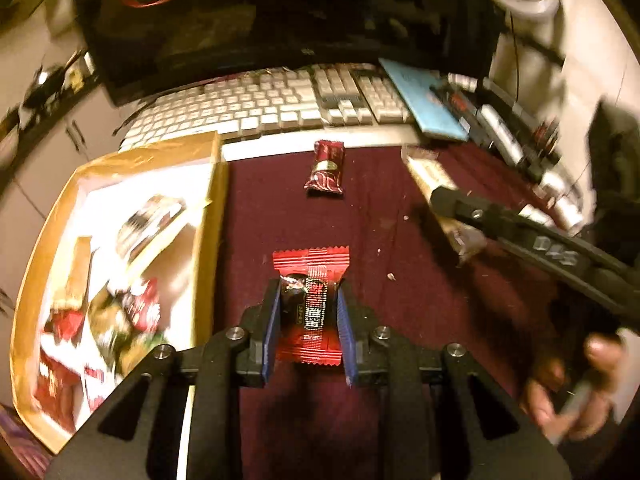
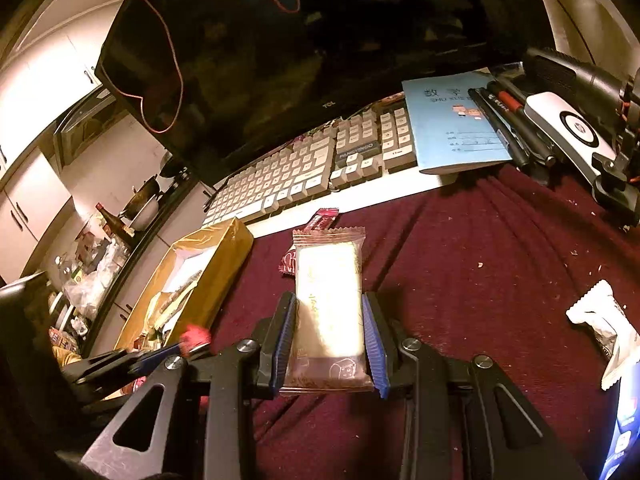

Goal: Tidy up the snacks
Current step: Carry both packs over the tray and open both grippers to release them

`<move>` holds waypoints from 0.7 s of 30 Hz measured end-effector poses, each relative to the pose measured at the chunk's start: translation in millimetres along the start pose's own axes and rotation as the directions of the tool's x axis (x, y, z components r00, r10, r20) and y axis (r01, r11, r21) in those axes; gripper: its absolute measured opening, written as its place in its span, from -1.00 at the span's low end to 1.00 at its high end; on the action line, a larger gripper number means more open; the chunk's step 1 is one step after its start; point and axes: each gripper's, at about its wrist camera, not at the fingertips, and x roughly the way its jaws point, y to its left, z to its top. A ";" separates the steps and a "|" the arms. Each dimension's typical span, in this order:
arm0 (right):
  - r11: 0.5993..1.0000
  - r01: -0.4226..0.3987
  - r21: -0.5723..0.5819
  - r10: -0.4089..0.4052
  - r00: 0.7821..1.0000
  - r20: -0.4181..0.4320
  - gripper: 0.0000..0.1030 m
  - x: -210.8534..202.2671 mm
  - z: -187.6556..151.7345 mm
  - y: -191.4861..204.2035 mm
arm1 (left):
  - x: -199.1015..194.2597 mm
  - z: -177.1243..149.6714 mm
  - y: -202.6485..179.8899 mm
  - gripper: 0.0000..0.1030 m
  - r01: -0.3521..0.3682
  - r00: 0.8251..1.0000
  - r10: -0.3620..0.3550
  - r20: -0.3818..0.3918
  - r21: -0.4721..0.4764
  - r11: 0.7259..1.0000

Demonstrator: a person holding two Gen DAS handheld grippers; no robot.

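Warm dim light; pale cabinets [image 2: 38, 92] behind a dark monitor [image 2: 320, 40], maroon cloth [image 2: 480, 280] seemingly over the desk.

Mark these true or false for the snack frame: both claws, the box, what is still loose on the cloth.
1. The left claw is shut on a red candy packet. True.
2. The right claw is open with nothing in it. False: it is shut on a pale wafer packet.
3. The gold cardboard box already holds several snacks. True.
4. The dark red snack bar lies inside the box. False: it lies on the maroon cloth, near the keyboard.
5. The blue booklet rests partly on the keyboard's right end. True.
6. A white wrapper lies on the cloth at the right edge of the right wrist view. True.
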 end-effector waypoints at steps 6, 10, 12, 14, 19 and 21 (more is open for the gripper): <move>0.995 -0.085 -0.056 0.083 0.995 -0.049 -0.35 1.6 -4.7 27.0 | -41.4 -19.4 59.5 -0.54 -0.038 0.998 0.045 0.039 -0.161 0.986; 0.973 -0.184 -0.138 0.172 0.981 -0.094 -0.35 5.0 -8.2 76.2 | -55.7 -21.0 99.4 -0.54 -0.130 0.988 0.147 0.051 -0.248 0.960; 0.959 -0.207 -0.196 0.189 0.976 -0.107 -0.35 10.1 -7.7 104.1 | -60.9 -19.9 119.7 -0.54 -0.155 0.982 0.179 0.057 -0.290 0.944; 0.945 -0.243 -0.218 0.215 0.966 -0.144 -0.35 21.5 -4.3 128.0 | -61.5 -16.0 136.9 -0.54 -0.171 0.977 0.201 0.068 -0.315 0.934; 0.929 -0.248 -0.274 0.197 0.960 -0.200 -0.35 59.3 11.2 172.9 | -47.3 1.0 167.1 -0.54 -0.185 0.974 0.219 0.061 -0.351 0.918; 0.929 -0.193 -0.317 0.133 0.971 -0.199 -0.35 81.5 20.6 188.0 | -34.3 5.3 177.2 -0.54 -0.181 0.977 0.210 0.044 -0.353 0.918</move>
